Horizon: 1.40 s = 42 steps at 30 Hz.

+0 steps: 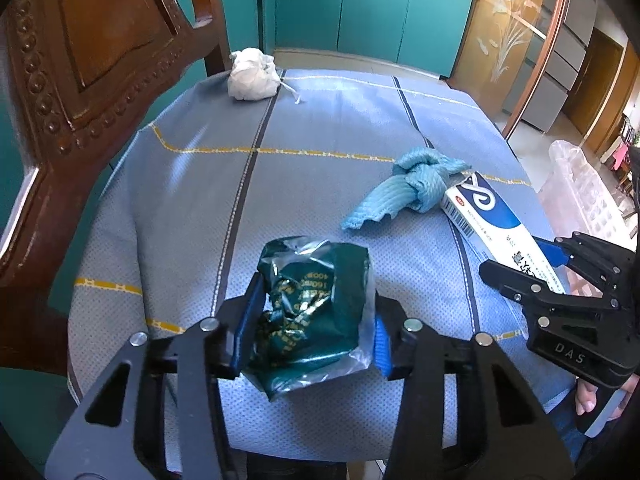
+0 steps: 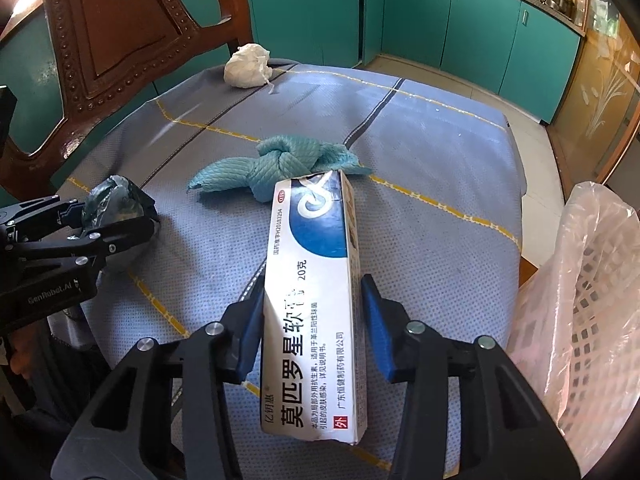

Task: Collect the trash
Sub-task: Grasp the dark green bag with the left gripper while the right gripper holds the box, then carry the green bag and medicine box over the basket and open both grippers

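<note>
A crumpled dark green wrapper (image 1: pixel 312 312) lies on the cushion, and my left gripper (image 1: pixel 312 328) is shut on it; it also shows in the right wrist view (image 2: pixel 116 216). A white and blue ointment box (image 2: pixel 312 304) lies lengthwise between the pads of my right gripper (image 2: pixel 312 320), which touch its sides; the box also shows in the left wrist view (image 1: pixel 492 220). A white crumpled tissue ball (image 1: pixel 252 74) sits at the far edge of the cushion, also seen from the right (image 2: pixel 246 66). A knotted teal cloth (image 1: pixel 412 184) lies mid-cushion.
The blue chequered chair cushion (image 1: pixel 320 128) carries everything. The carved wooden chair back (image 1: pixel 80 60) rises at the left. A white basket lined with a clear bag (image 2: pixel 588 280) stands at the right of the chair. Teal cabinets (image 2: pixel 460 20) stand behind.
</note>
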Available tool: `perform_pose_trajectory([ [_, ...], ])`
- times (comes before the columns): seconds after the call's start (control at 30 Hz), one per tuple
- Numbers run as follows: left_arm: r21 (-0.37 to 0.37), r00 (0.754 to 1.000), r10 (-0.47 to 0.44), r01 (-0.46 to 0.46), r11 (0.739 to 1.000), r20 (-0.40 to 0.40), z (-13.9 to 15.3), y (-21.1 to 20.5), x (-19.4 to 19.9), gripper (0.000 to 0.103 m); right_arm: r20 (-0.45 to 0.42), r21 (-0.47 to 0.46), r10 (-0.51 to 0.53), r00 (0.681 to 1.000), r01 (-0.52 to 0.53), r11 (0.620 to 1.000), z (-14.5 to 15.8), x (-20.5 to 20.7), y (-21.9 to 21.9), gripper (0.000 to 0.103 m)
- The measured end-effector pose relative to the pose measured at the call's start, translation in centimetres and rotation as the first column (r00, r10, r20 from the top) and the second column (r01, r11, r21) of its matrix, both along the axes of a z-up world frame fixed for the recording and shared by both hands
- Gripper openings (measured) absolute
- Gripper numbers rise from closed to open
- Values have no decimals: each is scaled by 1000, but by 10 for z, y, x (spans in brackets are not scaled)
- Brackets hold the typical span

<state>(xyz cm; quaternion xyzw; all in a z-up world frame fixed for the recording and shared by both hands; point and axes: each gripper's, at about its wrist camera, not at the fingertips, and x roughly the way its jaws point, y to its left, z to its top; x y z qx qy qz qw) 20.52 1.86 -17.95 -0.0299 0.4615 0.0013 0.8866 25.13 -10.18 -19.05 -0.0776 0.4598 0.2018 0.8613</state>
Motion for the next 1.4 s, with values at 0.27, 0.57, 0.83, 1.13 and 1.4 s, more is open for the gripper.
perform_pose_trajectory([
  [0.27,45,996,15,-19,999,92,21,-2,-8,48,49,22,-13,999,12,1000,10,-5,-3,46],
  [0.57,78,987,19,-32,996,157,39,-6,-16,48,109,63,-37,993,31,998,27,-12,-14,46],
  [0.83,97,967,-14,-11,995,253,76,-21,-34,48,263,137,-123,957,90,987,69,-30,-42,46],
  [1.13,73,945,-89,69,995,315,105,-54,-38,48,370,281,-391,843,299,912,110,-52,-138,46],
  [1.4,39,921,-199,198,979,333,115,-104,-27,48,300,207,-584,754,546,811,85,-61,-193,46],
])
